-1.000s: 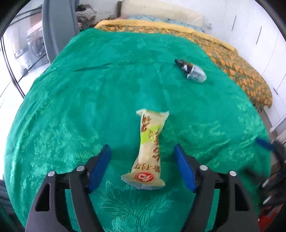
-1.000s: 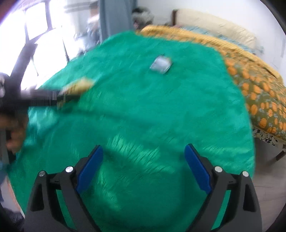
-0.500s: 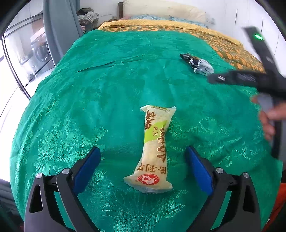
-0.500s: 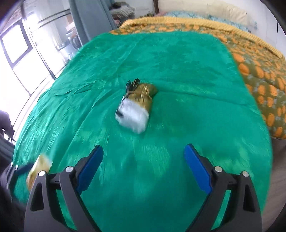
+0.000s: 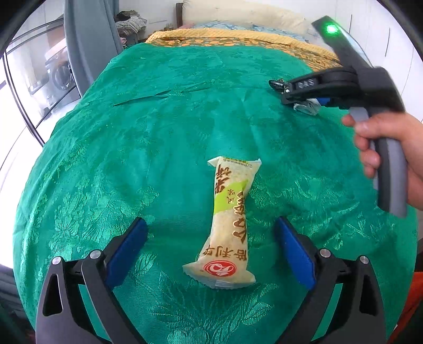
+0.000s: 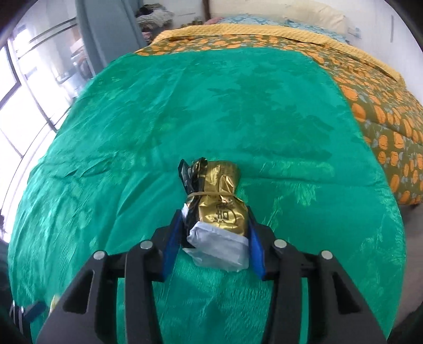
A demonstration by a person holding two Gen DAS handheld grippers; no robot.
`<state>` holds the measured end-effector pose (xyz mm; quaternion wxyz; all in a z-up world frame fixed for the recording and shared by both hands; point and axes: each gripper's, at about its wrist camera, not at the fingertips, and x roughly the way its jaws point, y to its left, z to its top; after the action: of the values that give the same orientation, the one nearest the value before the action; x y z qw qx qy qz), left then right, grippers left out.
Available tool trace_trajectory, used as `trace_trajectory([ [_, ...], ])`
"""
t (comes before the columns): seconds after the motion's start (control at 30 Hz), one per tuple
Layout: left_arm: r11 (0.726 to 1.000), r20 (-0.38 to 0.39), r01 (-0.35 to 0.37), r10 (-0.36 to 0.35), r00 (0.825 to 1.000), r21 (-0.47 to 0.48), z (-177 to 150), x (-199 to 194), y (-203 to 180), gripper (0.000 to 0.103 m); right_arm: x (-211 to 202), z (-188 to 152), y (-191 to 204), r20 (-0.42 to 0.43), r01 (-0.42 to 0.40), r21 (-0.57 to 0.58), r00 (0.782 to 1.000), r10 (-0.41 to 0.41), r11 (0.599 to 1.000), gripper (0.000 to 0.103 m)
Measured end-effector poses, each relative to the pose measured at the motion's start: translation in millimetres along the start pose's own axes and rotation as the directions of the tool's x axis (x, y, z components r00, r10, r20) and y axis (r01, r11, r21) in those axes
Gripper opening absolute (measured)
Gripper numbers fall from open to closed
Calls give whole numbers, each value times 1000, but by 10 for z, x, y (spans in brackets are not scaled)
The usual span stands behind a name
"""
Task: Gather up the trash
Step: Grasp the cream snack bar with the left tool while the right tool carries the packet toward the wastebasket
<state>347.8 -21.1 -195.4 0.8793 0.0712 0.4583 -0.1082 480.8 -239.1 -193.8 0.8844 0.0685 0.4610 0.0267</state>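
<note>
A long cream and green snack wrapper (image 5: 230,219) lies flat on the green bedspread (image 5: 171,119). My left gripper (image 5: 210,222) stands open astride its near half, pads well clear of it. A gold foil packet (image 6: 219,206) with a white end, tied by a rubber band, lies further right on the bed. My right gripper (image 6: 214,214) has its jaws closing on this packet, and both blue pads touch its sides. In the left wrist view the right gripper (image 5: 304,98) sits over the packet (image 5: 306,107), held by a person's hand (image 5: 383,140).
An orange-patterned quilt (image 6: 383,119) covers the far and right side of the bed, with a pillow (image 5: 246,13) at the head. A grey curtain (image 5: 90,39) and glass doors (image 5: 23,87) stand to the left. The bed edge drops off at right.
The right gripper swept across the bed to the gold packet and narrowed its jaws around it. The left gripper opened wider and stayed over the snack wrapper.
</note>
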Motion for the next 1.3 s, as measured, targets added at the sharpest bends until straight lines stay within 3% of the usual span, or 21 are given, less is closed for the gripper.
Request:
trace_trajectory([
  [0.23,1000,0,8,-8,1000,-2,-1,1,8,95,-445,-519,19,-40,-76,-175,997,70,982,44],
  [0.3,999,6,43,-43,999,-12,5,-6,45,96,-668,-775,-18,-42,-84,-217,996,77,973,44],
  [0.37,991,28,129,-128,991,-32,27,-36,119,96,-874,-998,-67,-31,-77,-244,997,72,967,44],
  [0.5,991,3,134,-134,991,17,113,-13,31,77,-1235,-1415,-224,-11,-91,-219,996,91,971,44],
  [0.57,994,-17,77,-76,997,79,120,-10,-93,68,-1389,-1566,-306,3,-105,-187,994,108,977,44],
  [0.67,992,-10,75,-74,997,105,79,-57,-152,38,-1558,-1667,-417,23,-127,-144,991,132,981,44],
  [0.7,991,-7,68,-68,998,112,72,-70,-158,20,-1628,-1706,-479,32,-136,-127,989,141,983,44],
  [0.8,992,4,72,-73,997,106,54,-134,-201,16,-1817,-1830,-698,56,-151,-79,986,155,985,44],
  [0.9,986,19,148,-149,989,72,52,-305,-313,15,-2031,-1988,-1029,80,-153,-15,985,153,988,44],
  [1.0,964,44,246,-251,967,97,41,-588,-694,15,-2247,-2182,-1493,111,-113,62,988,105,992,44],
  [1.1,915,27,373,-381,924,151,-6,-837,-1293,15,-2341,-2452,-2052,105,-54,166,994,36,985,44],
  [1.23,811,-63,532,-534,843,245,-180,-1041,-2339,16,-2264,-2824,-2663,58,30,273,997,-47,962,44],
  [1.3,765,-125,585,-574,809,272,-313,-1009,-2829,16,-2151,-2998,-2924,30,49,326,998,-62,944,44],
])
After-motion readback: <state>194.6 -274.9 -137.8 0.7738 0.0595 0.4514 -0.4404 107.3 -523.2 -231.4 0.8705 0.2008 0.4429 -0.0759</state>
